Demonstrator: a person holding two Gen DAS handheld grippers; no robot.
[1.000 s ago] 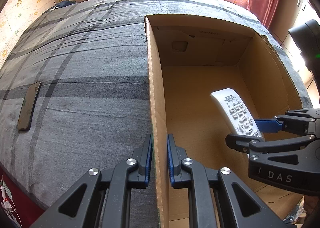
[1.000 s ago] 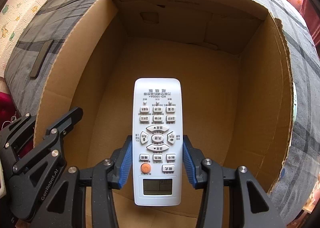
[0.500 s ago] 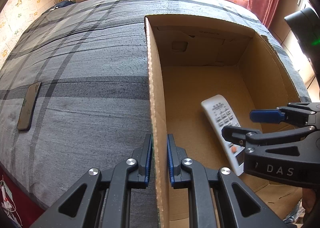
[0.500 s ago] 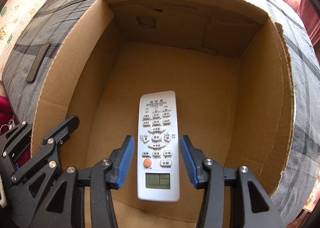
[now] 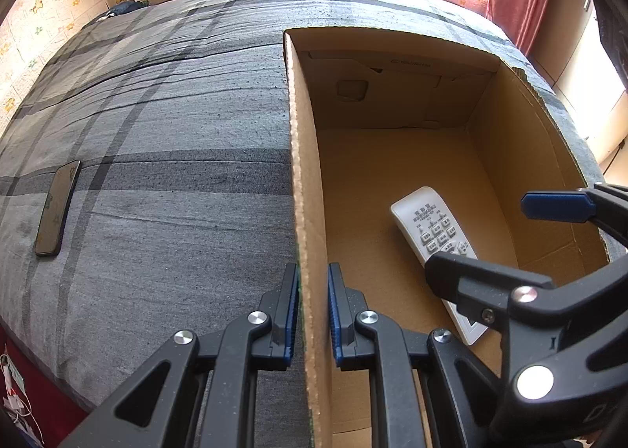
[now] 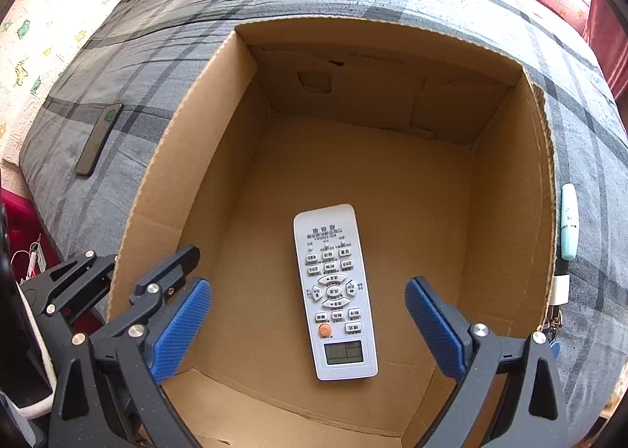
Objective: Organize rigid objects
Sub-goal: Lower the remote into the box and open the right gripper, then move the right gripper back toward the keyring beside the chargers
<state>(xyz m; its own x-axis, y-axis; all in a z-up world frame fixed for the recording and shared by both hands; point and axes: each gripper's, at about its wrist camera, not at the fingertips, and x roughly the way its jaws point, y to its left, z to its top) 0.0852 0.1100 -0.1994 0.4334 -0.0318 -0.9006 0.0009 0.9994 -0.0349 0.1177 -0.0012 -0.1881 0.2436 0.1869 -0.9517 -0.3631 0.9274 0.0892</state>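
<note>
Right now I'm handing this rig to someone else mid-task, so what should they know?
Left gripper: shut on the cardboard box wall, steadying it.
Right gripper: open, jaws just widened, nothing between the pads.
Done: white remote lies flat on the box floor.
Left: dark phone on the grey bedspread left of the box; pale green tube outside the right wall.

Remote [image 6: 334, 291] lies flat on the box [image 6: 510, 220] floor, between the right gripper's [image 6: 308, 322] just-widened jaws, untouched.
</note>
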